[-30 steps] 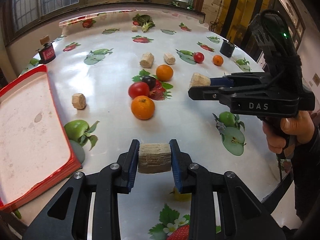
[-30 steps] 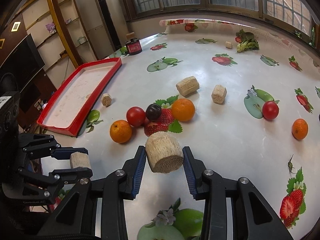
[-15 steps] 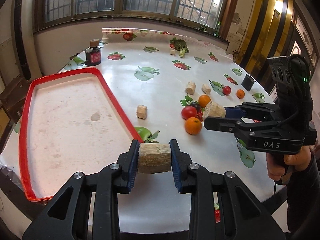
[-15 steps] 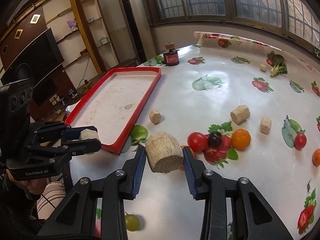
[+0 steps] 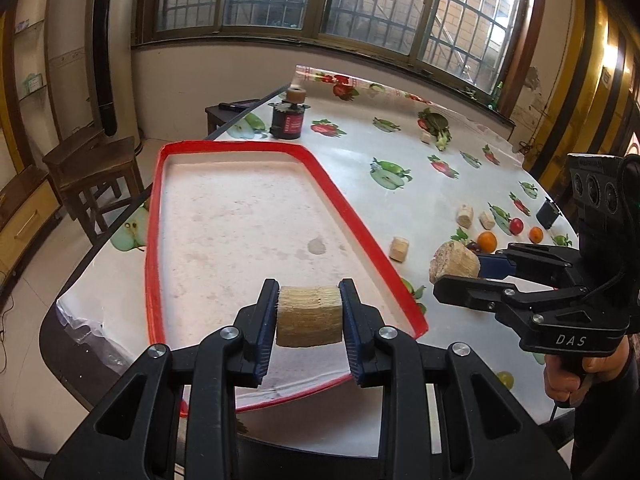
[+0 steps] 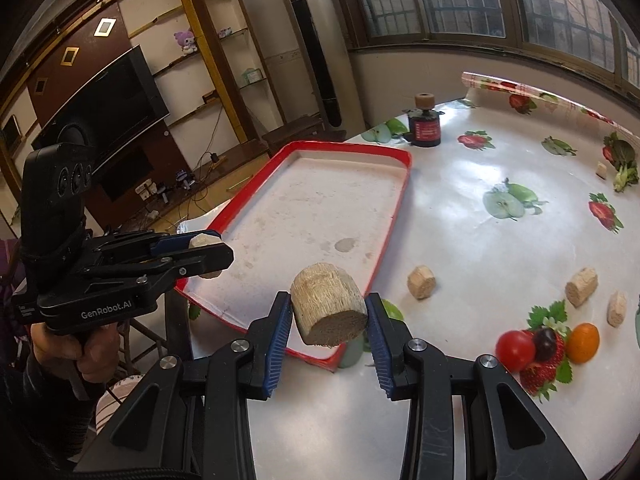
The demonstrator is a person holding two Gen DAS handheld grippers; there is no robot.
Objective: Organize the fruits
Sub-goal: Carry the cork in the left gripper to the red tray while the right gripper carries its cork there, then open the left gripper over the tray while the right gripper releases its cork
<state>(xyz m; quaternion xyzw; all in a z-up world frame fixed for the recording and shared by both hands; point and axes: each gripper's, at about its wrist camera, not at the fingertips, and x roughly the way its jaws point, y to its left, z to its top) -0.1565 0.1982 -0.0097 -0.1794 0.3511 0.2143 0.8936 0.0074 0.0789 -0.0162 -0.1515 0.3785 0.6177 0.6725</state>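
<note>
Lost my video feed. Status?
Left gripper, right gripper: each shut on a tan chunk. Red tray below, bare. Nothing in the way.

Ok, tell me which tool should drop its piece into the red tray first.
Left. The left tool holds its beige chunk over the red tray interior already. The right tool holds its chunk nearer the tray's corner rim, so it likely needs more travel.

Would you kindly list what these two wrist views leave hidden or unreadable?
- Red jar: label too small to read in both views.
- Tray: near rim hidden by the left claw and its beige chunk, left wrist view.
- Dark fruit: mostly hidden behind the right claw's beige block, left wrist view.
- Table: right side cut off, right wrist view.
</note>
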